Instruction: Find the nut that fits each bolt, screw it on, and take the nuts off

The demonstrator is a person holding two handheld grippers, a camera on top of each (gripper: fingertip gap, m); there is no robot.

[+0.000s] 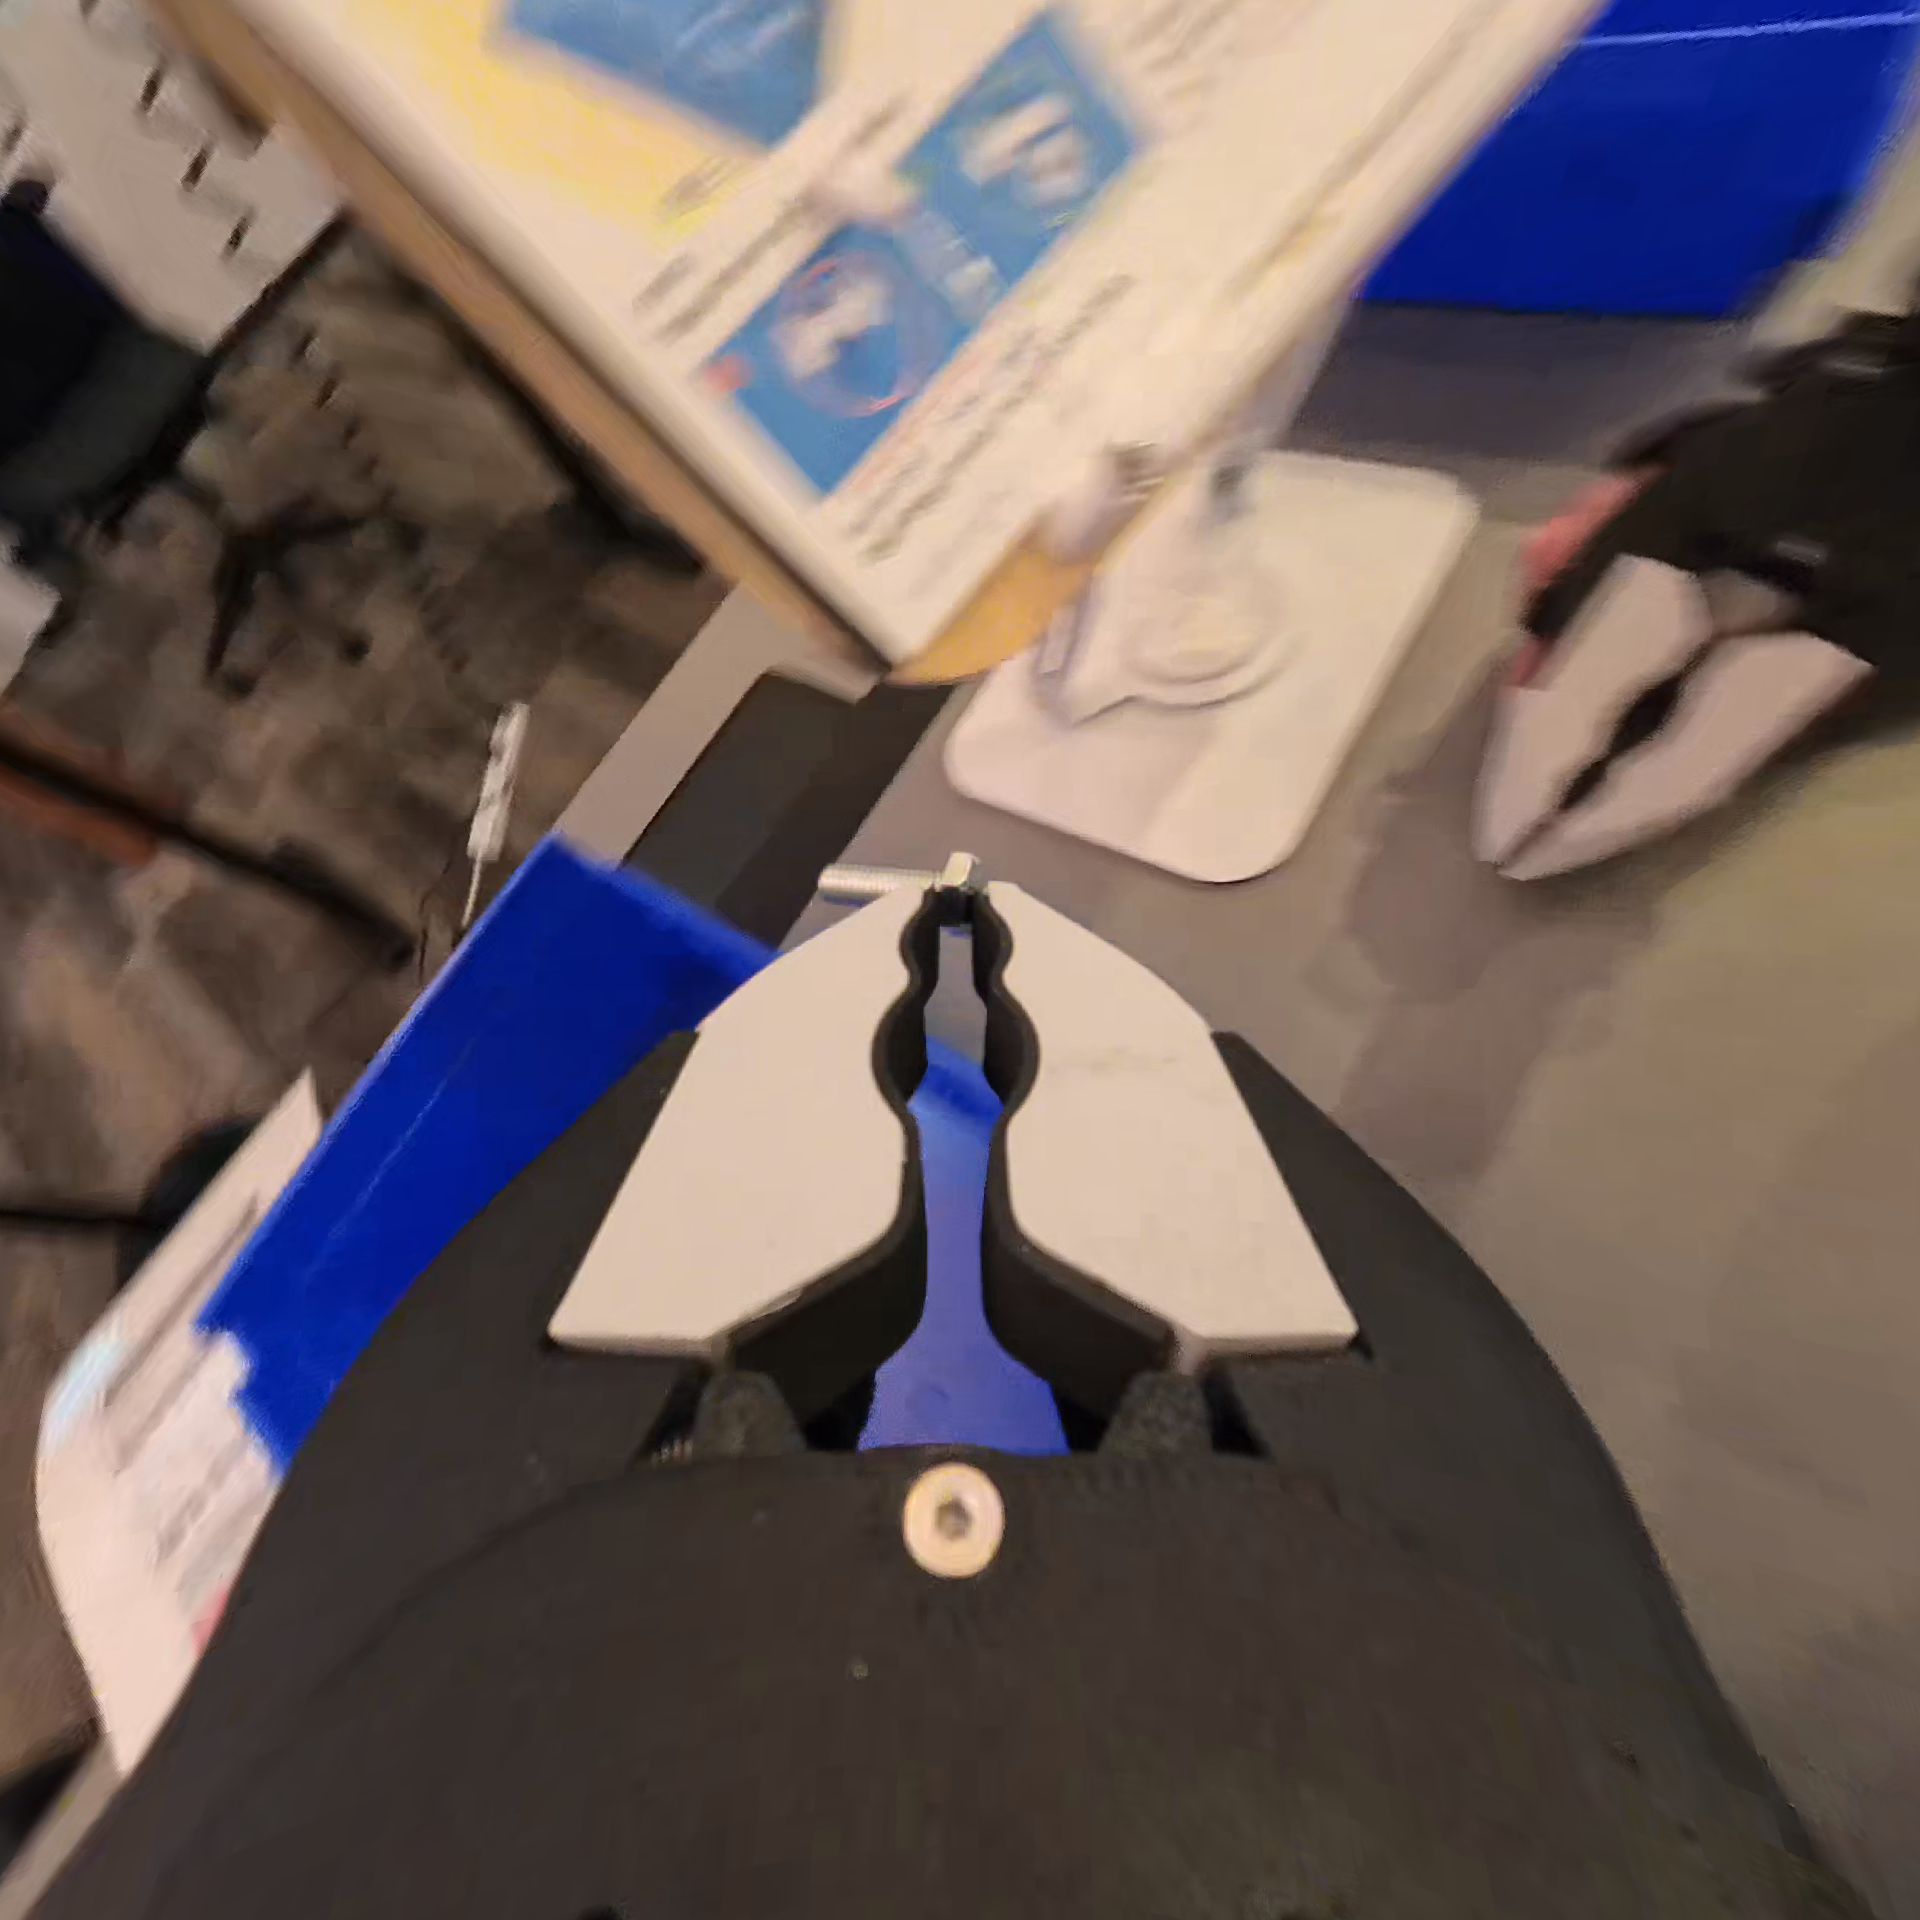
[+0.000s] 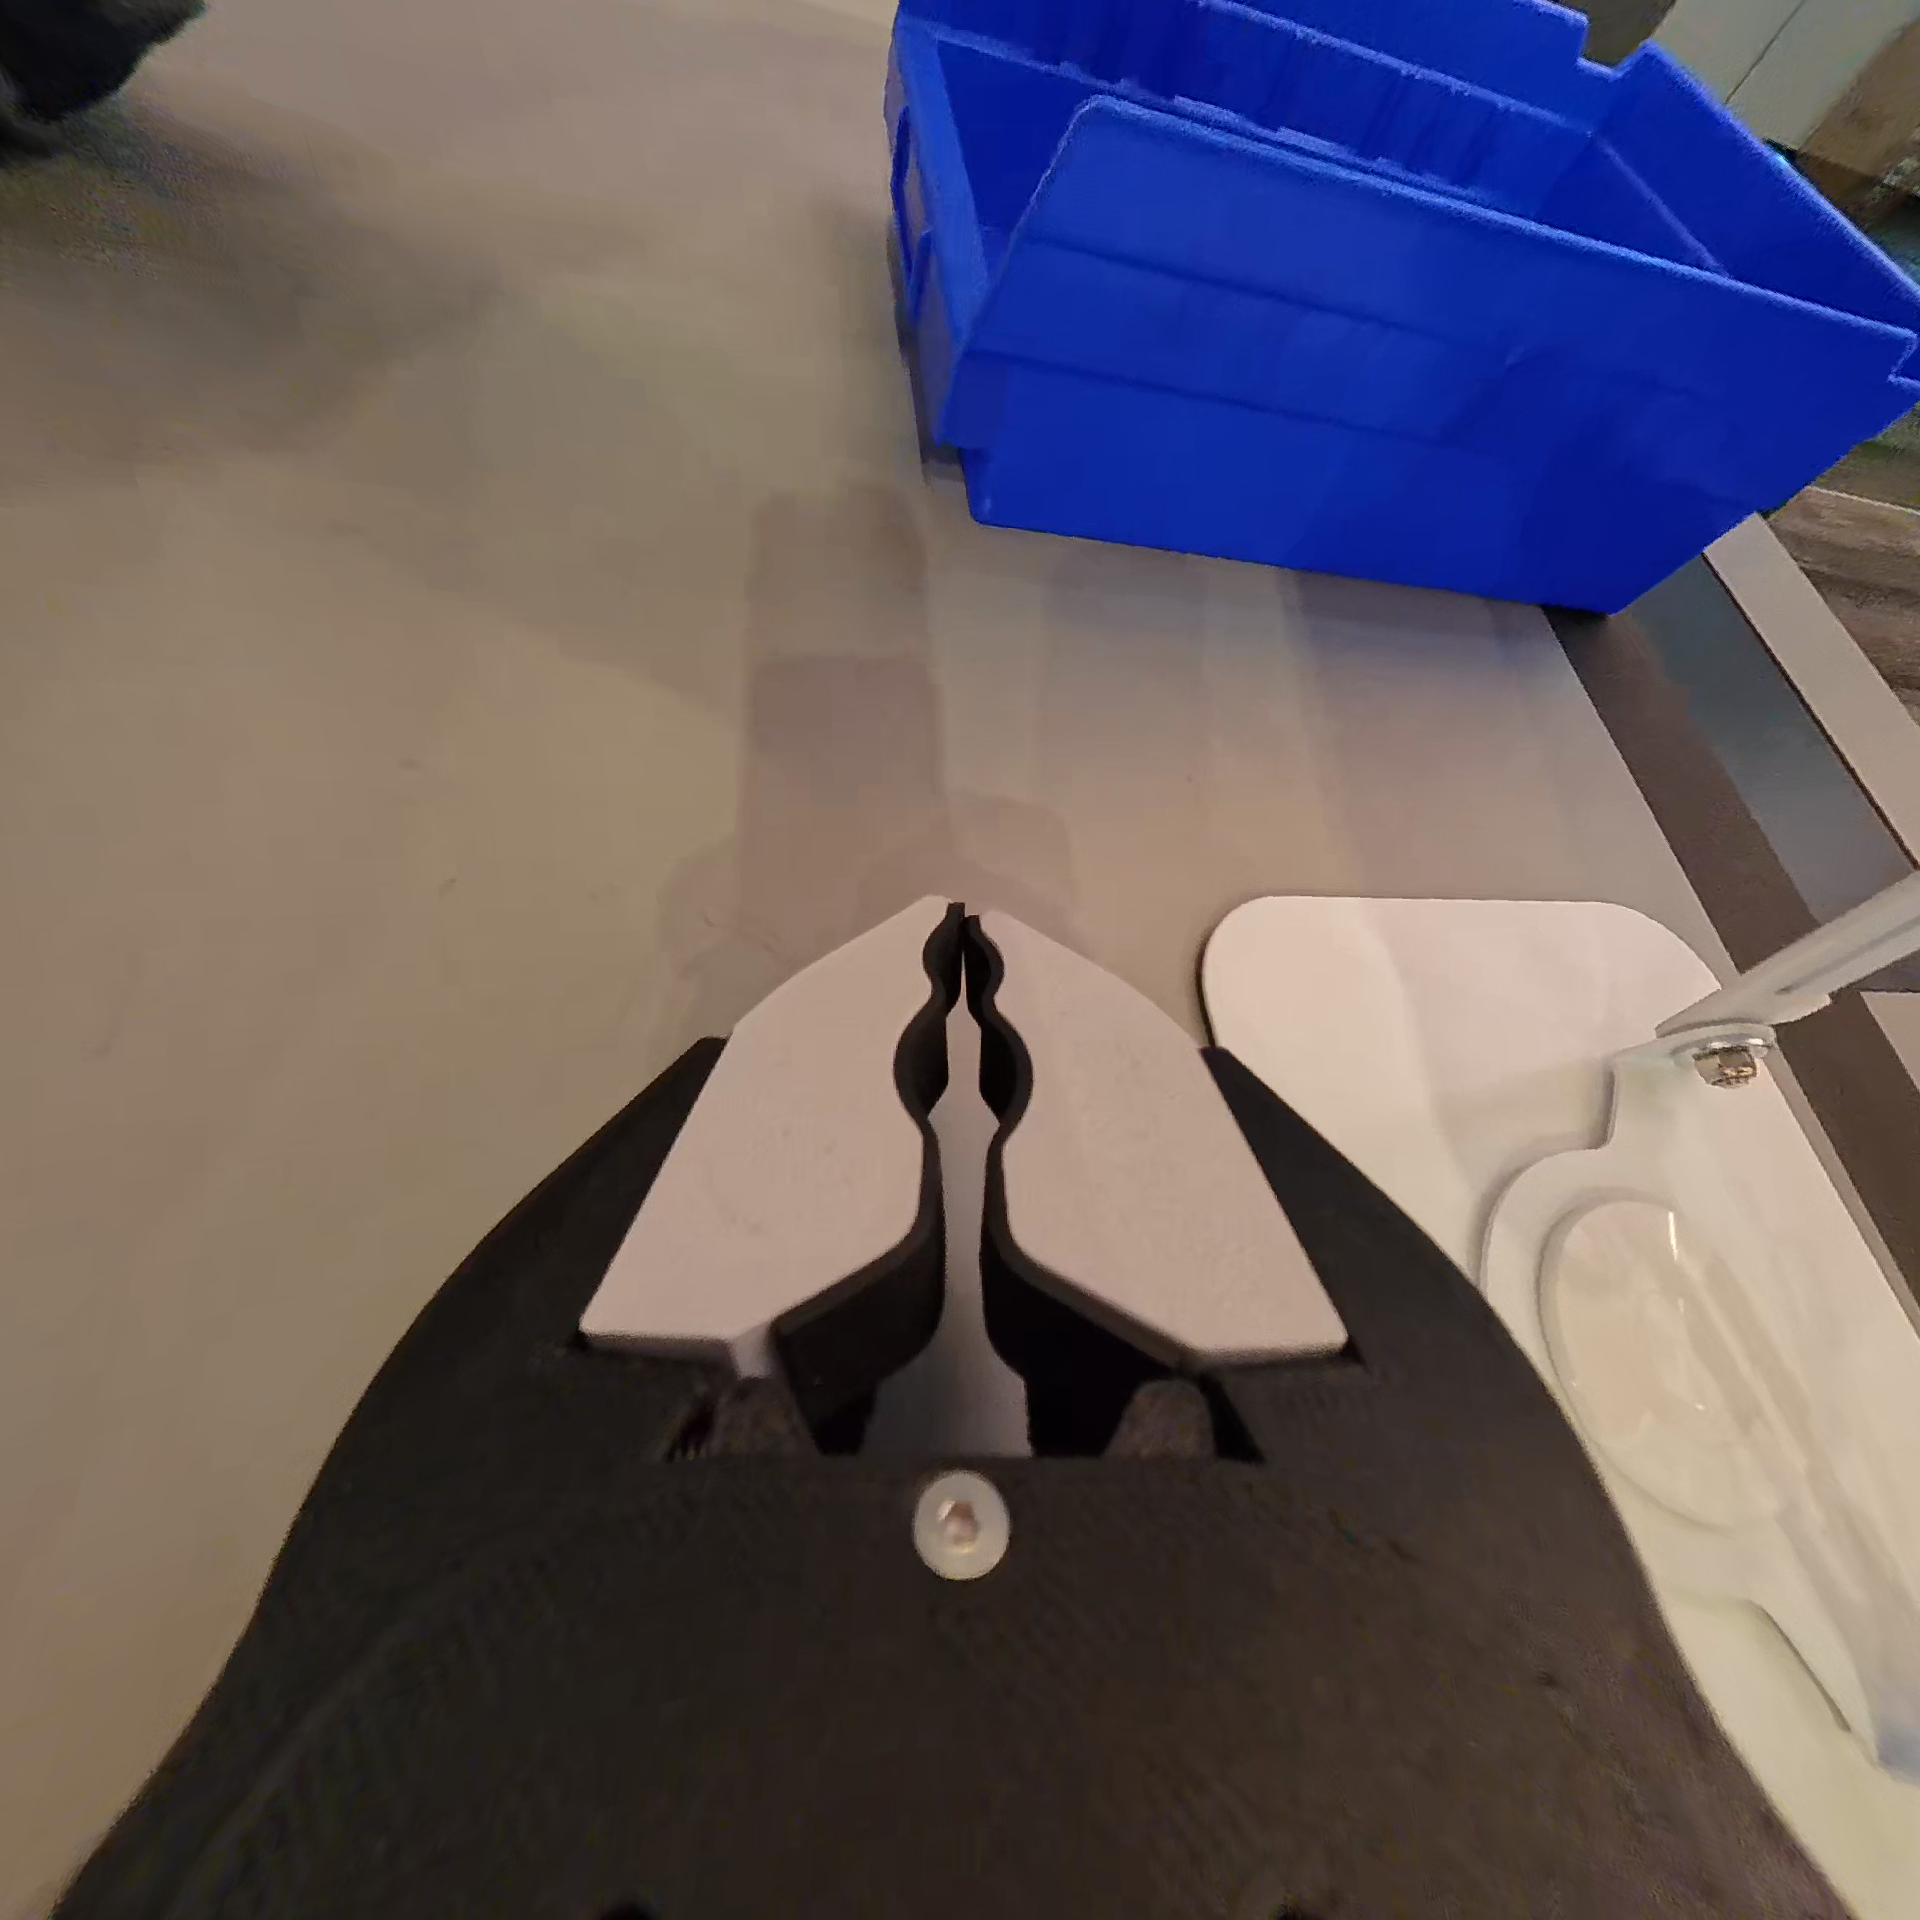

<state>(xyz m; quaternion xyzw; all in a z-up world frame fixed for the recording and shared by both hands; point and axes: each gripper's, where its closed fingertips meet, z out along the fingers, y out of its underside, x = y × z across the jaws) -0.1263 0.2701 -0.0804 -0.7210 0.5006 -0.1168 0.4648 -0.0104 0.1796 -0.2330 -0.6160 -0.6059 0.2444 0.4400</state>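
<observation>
In the left wrist view my left gripper (image 1: 956, 902) is shut on the hex head of a silver bolt (image 1: 894, 881). The threaded shank sticks out to the left, level, above the table. The picture is blurred from motion. My right gripper shows at the right edge of that view (image 1: 1507, 857), fingertips together. In the right wrist view my right gripper (image 2: 961, 920) is shut with nothing between its pads, low over the grey table (image 2: 416, 623).
A blue bin (image 2: 1403, 343) stands at the far right of the table. Another blue bin (image 1: 468, 1049) lies under my left gripper. A white base plate (image 2: 1403, 1039) with a clear bracket and a small bolt (image 2: 1730, 1065) lies to the right. A printed cardboard box (image 1: 831, 260) hangs above. About 20 cm separates my left fingertips from my right.
</observation>
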